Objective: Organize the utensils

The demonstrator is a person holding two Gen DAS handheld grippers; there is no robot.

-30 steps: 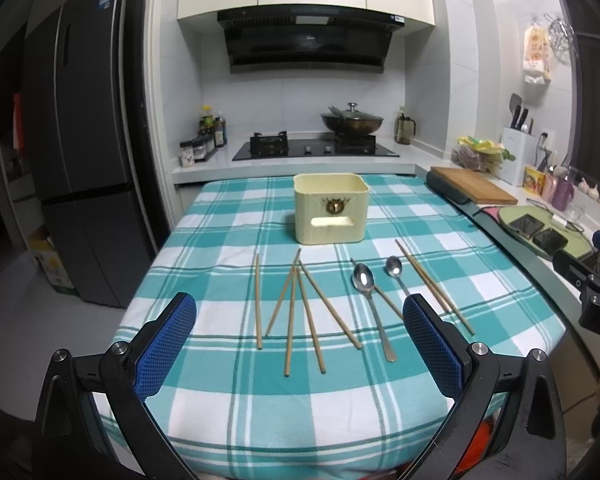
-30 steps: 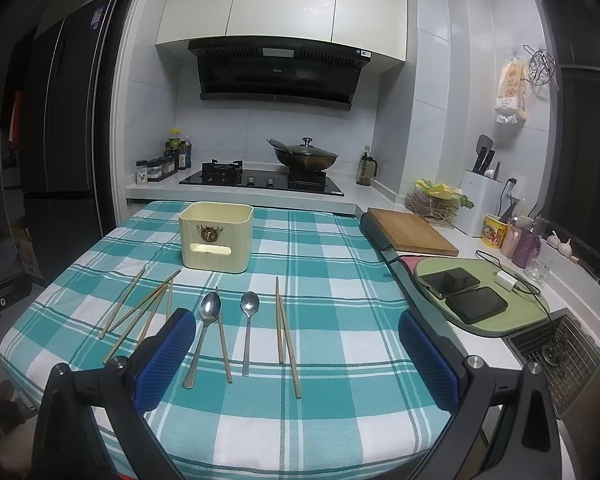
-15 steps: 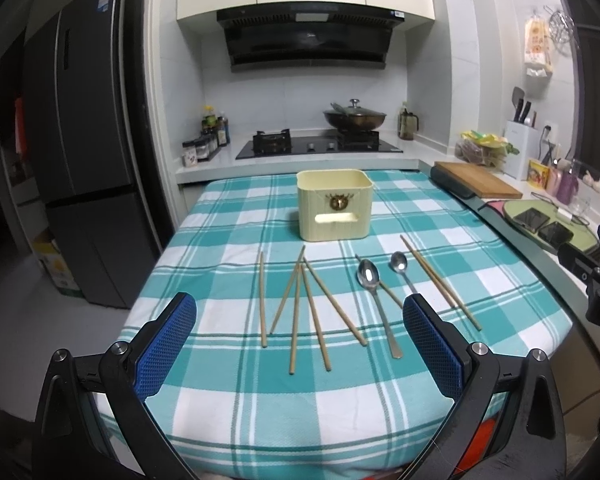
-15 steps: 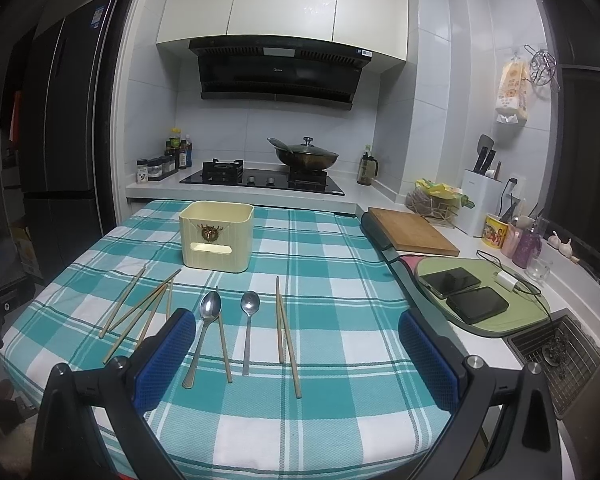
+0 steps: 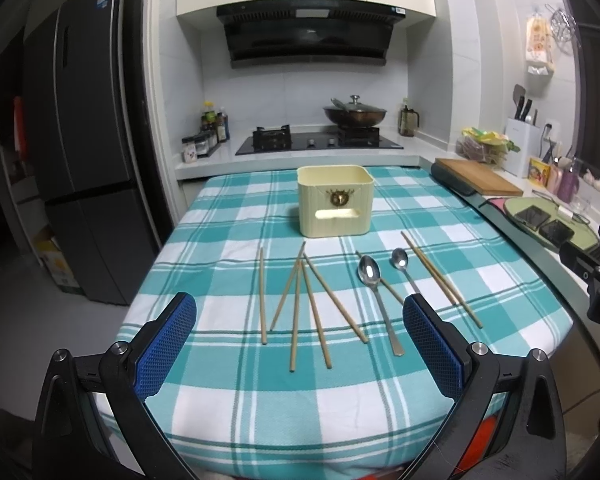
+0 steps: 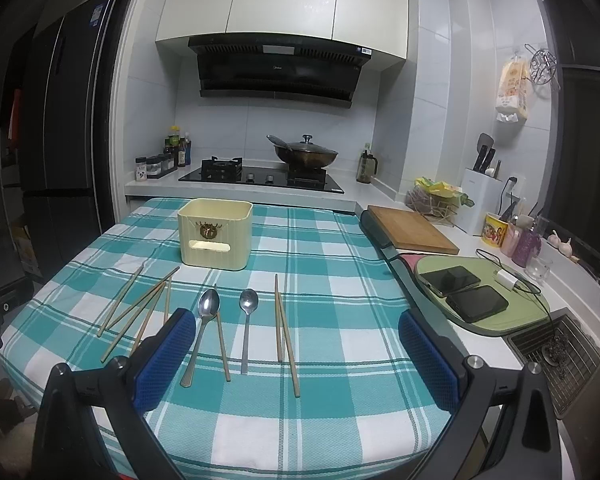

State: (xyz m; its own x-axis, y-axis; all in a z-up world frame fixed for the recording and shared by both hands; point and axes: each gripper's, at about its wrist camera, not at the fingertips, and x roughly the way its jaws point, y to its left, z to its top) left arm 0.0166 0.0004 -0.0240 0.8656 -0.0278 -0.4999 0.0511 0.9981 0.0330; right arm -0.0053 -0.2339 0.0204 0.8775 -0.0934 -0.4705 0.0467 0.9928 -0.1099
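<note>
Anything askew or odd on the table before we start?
Only the expected mess: chopsticks lie fanned and crossing on the checked cloth, one under the big spoon. The cream holder stands upright. Nothing spilled or damaged.

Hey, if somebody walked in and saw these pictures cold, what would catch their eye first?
Probably the teal checked tablecloth that fills the middle, with wooden chopsticks and two metal spoons scattered across its near half. Behind them stands a cream utensil holder, apparently empty. At the bottom, the left gripper and the right gripper frame the scene with blue pads spread wide, holding nothing.
</note>
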